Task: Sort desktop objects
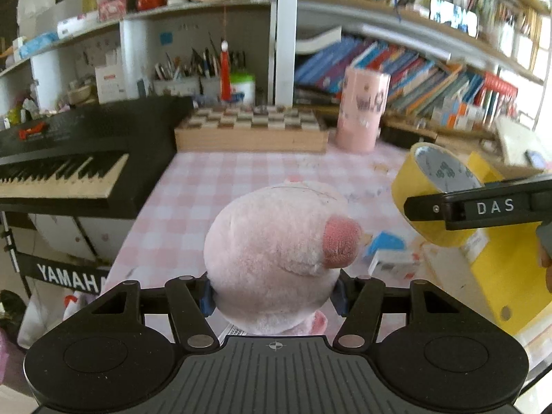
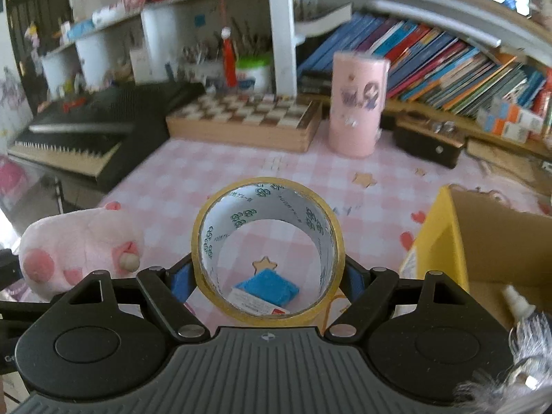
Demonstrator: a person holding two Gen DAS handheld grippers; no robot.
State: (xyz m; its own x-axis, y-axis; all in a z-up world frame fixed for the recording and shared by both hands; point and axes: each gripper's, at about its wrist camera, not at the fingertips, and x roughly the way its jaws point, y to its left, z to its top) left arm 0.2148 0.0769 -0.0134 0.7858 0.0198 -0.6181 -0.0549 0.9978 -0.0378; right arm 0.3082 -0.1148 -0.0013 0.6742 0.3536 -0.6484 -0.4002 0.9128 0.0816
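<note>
Right tongs (image 2: 268, 284) clamped on a roll of yellow tape (image 2: 268, 252), held upright above the pink-checked desk (image 2: 220, 179), blue pads pressing both sides. Seen through the roll's core: a blue-topped small box (image 2: 267, 293) lying on the desk. Pink plush toy (image 2: 77, 250) at the left edge. Open yellow cardboard box (image 2: 445, 241) at right. Pink cylinder (image 2: 357, 103) and chessboard box (image 2: 245, 120) along the far edge.

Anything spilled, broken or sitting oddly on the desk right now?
Nothing looks damaged or spilled. Left gripper holds the pink plush; right gripper holds the tape roll. A blue-topped pack lies flat on the tablecloth.
</note>
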